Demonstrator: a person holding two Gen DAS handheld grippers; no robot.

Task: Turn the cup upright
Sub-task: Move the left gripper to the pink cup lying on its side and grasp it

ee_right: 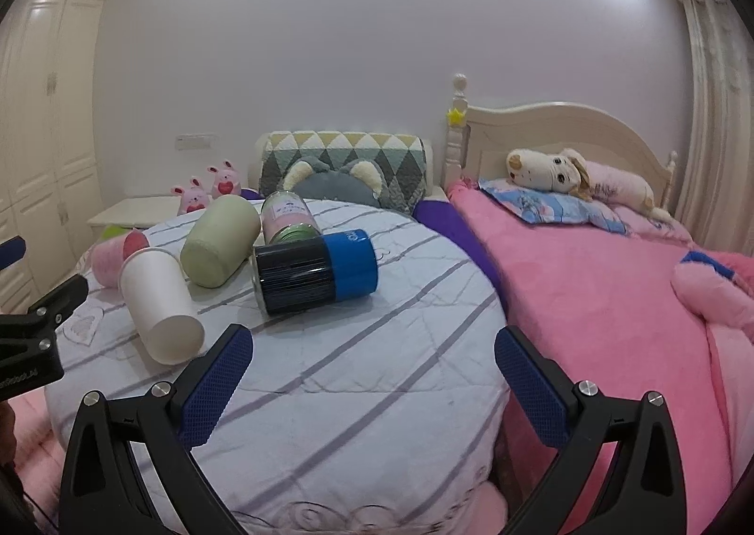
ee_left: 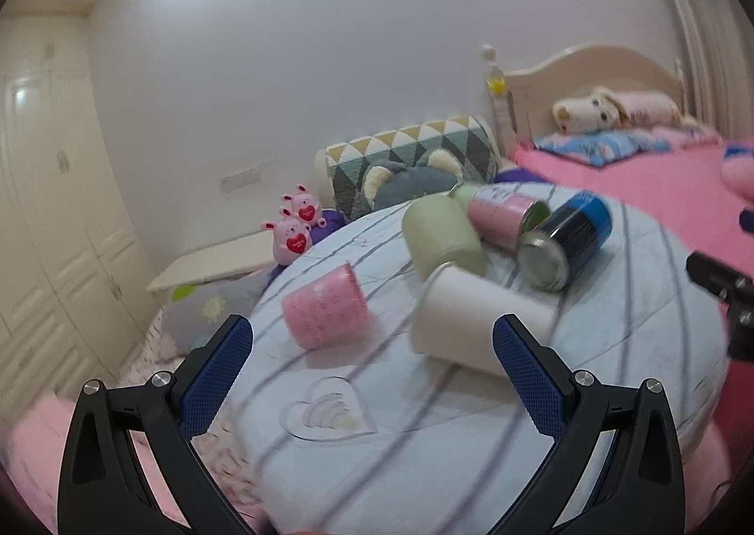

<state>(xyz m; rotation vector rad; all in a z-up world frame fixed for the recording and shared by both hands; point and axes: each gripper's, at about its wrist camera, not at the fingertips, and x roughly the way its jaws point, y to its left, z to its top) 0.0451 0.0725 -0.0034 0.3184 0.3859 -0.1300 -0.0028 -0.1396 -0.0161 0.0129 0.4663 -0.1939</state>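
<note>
Hanging spread and empty, the left gripper [ee_left: 372,346] faces the white cup [ee_left: 476,318] lying on its side on the striped cushion [ee_left: 612,346]; pinch mid-wall gently, since soft bedding gives. The right gripper [ee_right: 372,356] also gapes, unloaded.

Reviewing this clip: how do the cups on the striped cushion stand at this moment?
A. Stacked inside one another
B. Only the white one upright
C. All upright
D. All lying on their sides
D: the white cup, green cup, pink cup and blue cup all lie on their sides on the cushion, and both tongs are open and empty.
</note>
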